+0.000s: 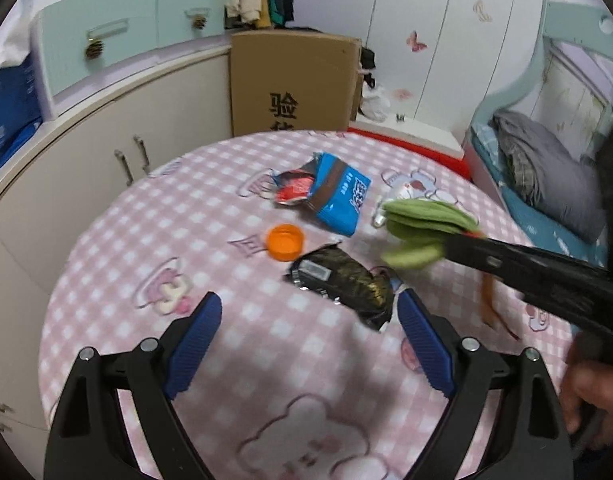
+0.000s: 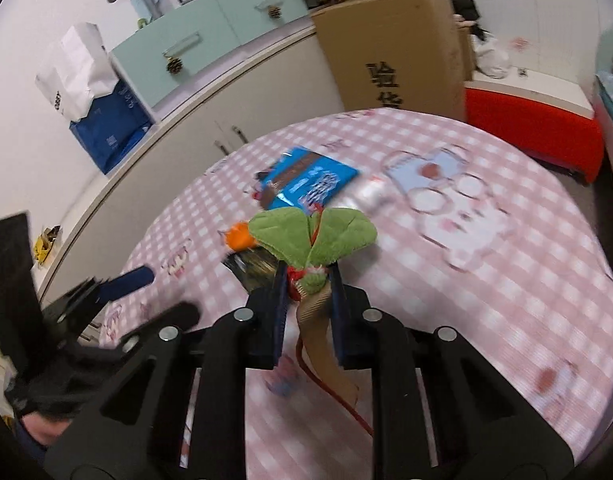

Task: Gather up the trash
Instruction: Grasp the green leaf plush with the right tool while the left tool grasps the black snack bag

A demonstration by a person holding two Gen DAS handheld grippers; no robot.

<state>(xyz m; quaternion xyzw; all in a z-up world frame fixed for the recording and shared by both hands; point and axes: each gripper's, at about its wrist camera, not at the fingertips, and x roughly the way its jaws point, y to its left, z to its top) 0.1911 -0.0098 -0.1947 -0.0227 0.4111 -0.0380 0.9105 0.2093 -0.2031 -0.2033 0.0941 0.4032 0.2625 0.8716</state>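
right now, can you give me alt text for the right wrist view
The right gripper has its fingers shut on a green felt leaf decoration with a tan ribbon and red string, above a round table in a pink checked cloth. Beyond lie a blue snack packet, an orange bottle cap and a dark wrapper.

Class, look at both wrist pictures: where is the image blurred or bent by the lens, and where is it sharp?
Left wrist view: cabinet edges curve from the fisheye; the right gripper and green leaf smear, while the black wrapper is fairly sharp. Right wrist view: the tablecloth and blue packet are motion-blurred; the gripper's fingers are crisp.
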